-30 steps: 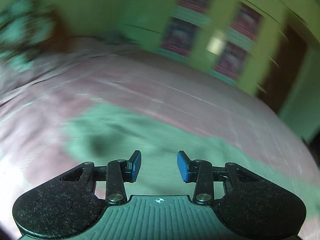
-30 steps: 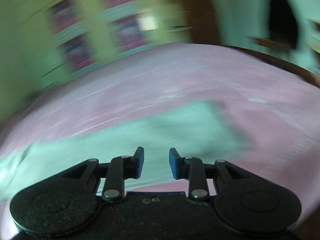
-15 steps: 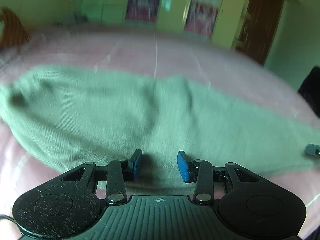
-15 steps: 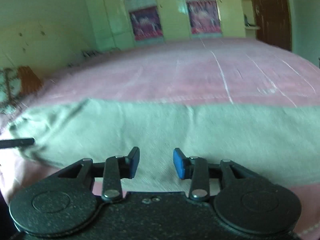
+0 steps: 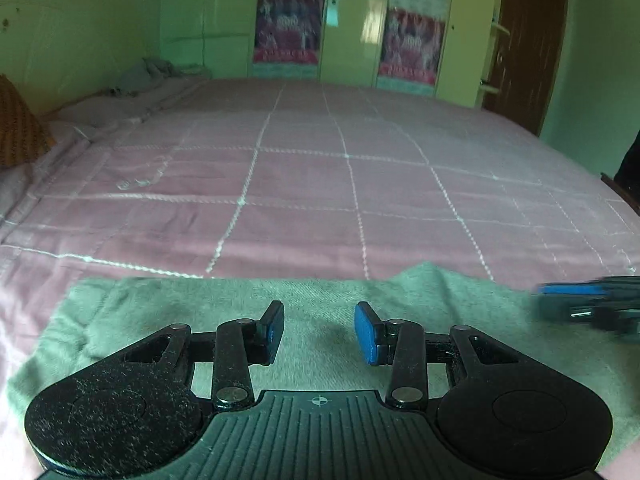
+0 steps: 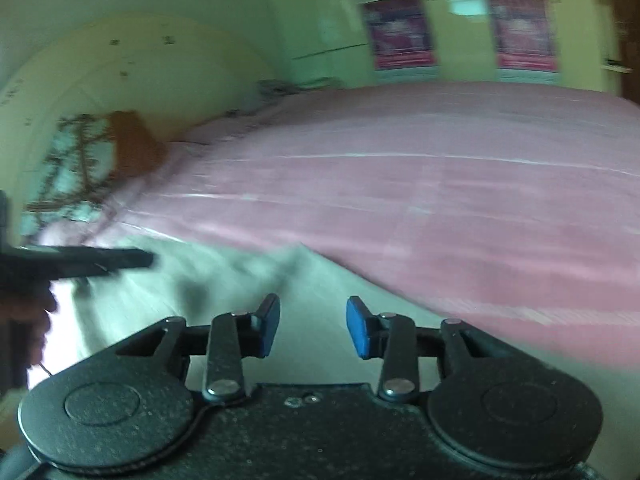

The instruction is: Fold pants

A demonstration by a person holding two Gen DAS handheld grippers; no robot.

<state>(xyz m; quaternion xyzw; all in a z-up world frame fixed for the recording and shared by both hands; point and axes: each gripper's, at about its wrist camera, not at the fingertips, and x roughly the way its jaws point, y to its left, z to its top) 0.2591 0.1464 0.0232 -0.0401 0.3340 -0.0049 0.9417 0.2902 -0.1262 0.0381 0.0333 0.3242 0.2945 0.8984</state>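
Pale green pants [image 5: 320,300] lie flat on a pink bedspread [image 5: 320,200] close to the near edge. My left gripper [image 5: 319,332] is open and empty, low over the pants. My right gripper [image 6: 308,328] is open and empty, also low over the pants [image 6: 248,280], which are blurred in the right wrist view. The right gripper shows at the right edge of the left wrist view [image 5: 588,304]. The left gripper shows as a dark bar at the left of the right wrist view [image 6: 80,262].
A wardrobe [image 5: 352,20] with patterned panels stands behind the bed. A dark door [image 5: 524,40] is at the back right. Crumpled cloth [image 5: 148,76] lies at the bed's far left. An orange cushion [image 5: 20,124] sits at the left edge.
Both grippers have swung and dropped low over the pants, drawing closer to each other. The right view is still turning. Both stay open.
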